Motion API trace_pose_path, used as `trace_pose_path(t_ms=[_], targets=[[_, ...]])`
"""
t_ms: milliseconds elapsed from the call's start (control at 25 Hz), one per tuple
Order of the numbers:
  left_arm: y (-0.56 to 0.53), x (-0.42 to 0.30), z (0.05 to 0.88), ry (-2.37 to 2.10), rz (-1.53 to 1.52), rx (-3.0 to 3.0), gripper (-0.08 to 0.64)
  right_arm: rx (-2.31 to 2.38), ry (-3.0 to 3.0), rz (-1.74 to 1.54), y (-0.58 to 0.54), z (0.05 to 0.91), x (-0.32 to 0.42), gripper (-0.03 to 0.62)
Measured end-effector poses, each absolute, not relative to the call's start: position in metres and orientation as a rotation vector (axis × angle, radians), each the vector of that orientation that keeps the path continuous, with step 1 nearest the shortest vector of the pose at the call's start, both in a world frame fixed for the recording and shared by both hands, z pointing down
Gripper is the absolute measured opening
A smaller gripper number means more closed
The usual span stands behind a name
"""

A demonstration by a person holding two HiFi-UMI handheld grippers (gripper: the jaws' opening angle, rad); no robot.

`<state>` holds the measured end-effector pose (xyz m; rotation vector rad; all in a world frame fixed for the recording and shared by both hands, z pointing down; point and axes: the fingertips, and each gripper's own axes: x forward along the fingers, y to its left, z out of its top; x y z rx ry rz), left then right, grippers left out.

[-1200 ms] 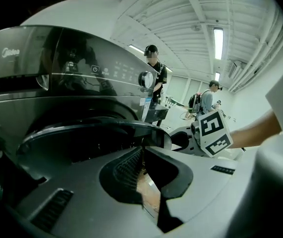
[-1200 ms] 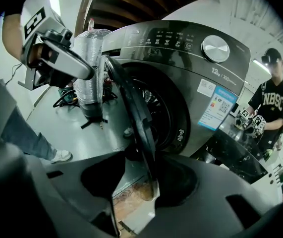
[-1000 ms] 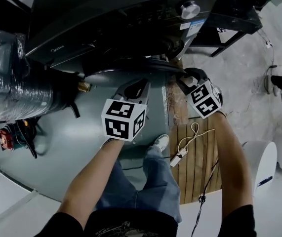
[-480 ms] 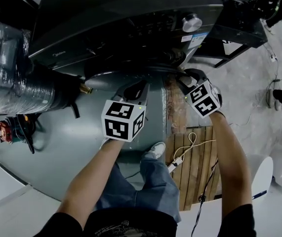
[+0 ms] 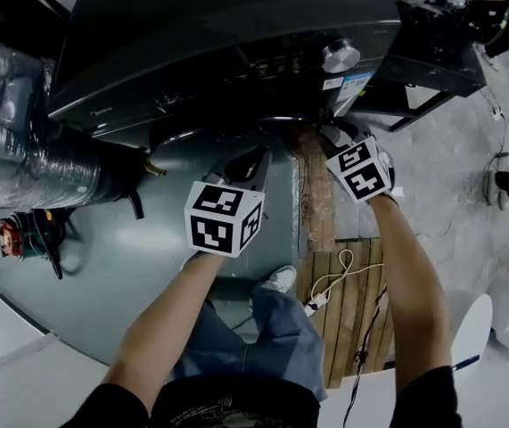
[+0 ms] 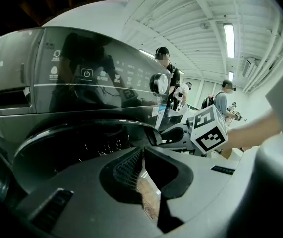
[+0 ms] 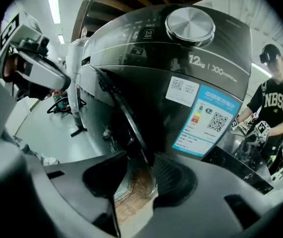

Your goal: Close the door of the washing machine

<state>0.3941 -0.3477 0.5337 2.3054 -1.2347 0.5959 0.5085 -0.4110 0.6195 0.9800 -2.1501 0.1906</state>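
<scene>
Pads of ribbed black rubber line the right gripper (image 7: 140,161). Its smooth grey plastic jaws stand apart and have just been closing. The thin curved rim of the door (image 7: 127,120) runs down between their tips, nearest the right-hand pad; whether it touches I cannot tell. The door is round, dark and glossy, and hangs ajar, a little off the front of the washing machine (image 7: 146,78).

The left gripper (image 6: 143,155) has the same ribbed pads, parted by a narrow wedge with nothing in it, near the door's rim. Each gripper carries a white cube (image 5: 223,218) printed with black square markers.

Above the door, the machine's front is a shiny black panel with a brushed metal knob (image 7: 190,25) and a blue-and-white paper label (image 7: 208,120). At the left of the head view lies a fat bundle (image 5: 22,141) wrapped in crinkled clear film. The floor (image 5: 129,275) is smooth and grey. Worn wooden planks (image 5: 357,301) lie under the right arm, with a white cable (image 5: 339,270) looped across them. A person in a black shirt (image 7: 275,100) stands beyond the machine.
</scene>
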Motion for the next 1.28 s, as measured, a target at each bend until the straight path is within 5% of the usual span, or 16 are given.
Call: trace_pose_path(t_ms=[1280], targets=[[-0.368, 0.375, 0.5, -1.364, 0.535, 2.249, 0.035, 1.018, -2.098, 0.131, -0.423, 0.597, 0.505, 0.141]])
